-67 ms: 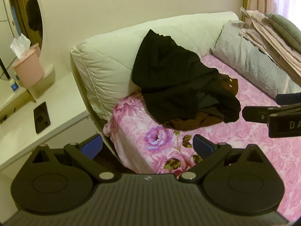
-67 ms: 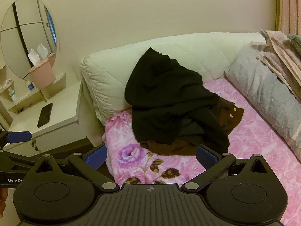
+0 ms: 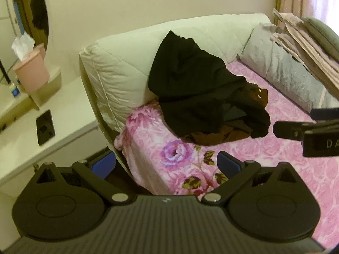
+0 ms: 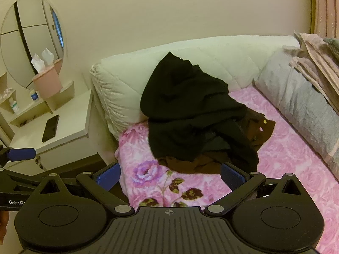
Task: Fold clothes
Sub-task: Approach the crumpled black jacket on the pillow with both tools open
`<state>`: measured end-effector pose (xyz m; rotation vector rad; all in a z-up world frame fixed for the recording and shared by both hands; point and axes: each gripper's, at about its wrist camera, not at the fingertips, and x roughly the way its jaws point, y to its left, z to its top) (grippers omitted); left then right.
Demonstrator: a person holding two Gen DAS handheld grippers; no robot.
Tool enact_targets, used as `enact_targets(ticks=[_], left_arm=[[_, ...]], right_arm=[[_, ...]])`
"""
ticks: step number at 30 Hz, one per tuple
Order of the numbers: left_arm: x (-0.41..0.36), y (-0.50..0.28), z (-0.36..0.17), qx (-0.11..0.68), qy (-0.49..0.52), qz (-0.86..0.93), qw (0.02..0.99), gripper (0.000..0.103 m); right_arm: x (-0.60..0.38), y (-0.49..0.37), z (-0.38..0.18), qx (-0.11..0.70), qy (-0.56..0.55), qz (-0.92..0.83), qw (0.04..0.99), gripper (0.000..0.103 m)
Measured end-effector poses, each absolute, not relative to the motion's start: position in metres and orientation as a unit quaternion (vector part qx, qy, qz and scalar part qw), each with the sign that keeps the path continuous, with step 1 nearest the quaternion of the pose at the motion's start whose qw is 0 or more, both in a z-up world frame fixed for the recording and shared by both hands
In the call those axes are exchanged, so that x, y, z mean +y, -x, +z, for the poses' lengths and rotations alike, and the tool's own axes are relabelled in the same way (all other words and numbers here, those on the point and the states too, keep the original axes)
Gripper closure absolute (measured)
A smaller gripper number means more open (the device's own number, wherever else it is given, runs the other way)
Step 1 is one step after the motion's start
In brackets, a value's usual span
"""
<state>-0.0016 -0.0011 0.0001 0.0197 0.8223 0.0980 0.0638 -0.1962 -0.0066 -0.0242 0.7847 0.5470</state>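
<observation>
Black garment heaped on the pink floral bed, upper part draped against the cream headboard cushion; brown garment underneath, poking out at 6 and 3 o'clock. Same heap as a moment ago, barely larger in both views. Left gripper and right gripper near the bed's front edge, jaws spread wide, nothing held, clear of the clothes. At 9 o'clock, white bench with dark phone and pink tissue holder.
</observation>
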Motion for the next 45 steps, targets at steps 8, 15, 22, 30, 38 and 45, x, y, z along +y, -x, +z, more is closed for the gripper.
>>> enact_targets(ticks=[8, 15, 22, 30, 38, 45], left_arm=[[-0.009, 0.002, -0.011, 0.413, -0.001, 0.073, 0.908, 0.003], [-0.003, 0.000, -0.009, 0.417, 0.004, 0.087, 0.905, 0.003], [-0.007, 0.000, -0.009, 0.419, 0.005, 0.090, 0.903, 0.003], [-0.013, 0.002, -0.012, 0.420, 0.005, 0.093, 0.903, 0.003], [-0.019, 0.000, -0.012, 0.422, 0.003, 0.096, 0.901, 0.003], [-0.026, 0.001, -0.012, 0.424, 0.001, 0.103, 0.900, 0.003]], right_arm=[[-0.199, -0.065, -0.011, 0.376, 0.009, 0.263, 0.888, 0.000], [-0.201, -0.064, -0.015, 0.380, 0.011, 0.267, 0.886, 0.000], [-0.202, -0.065, -0.018, 0.387, 0.029, 0.272, 0.880, 0.000], [-0.204, -0.067, -0.019, 0.396, 0.042, 0.276, 0.875, 0.000], [-0.207, -0.072, -0.021, 0.405, 0.047, 0.278, 0.870, 0.000], [-0.213, -0.073, -0.024, 0.409, 0.049, 0.287, 0.865, 0.000]])
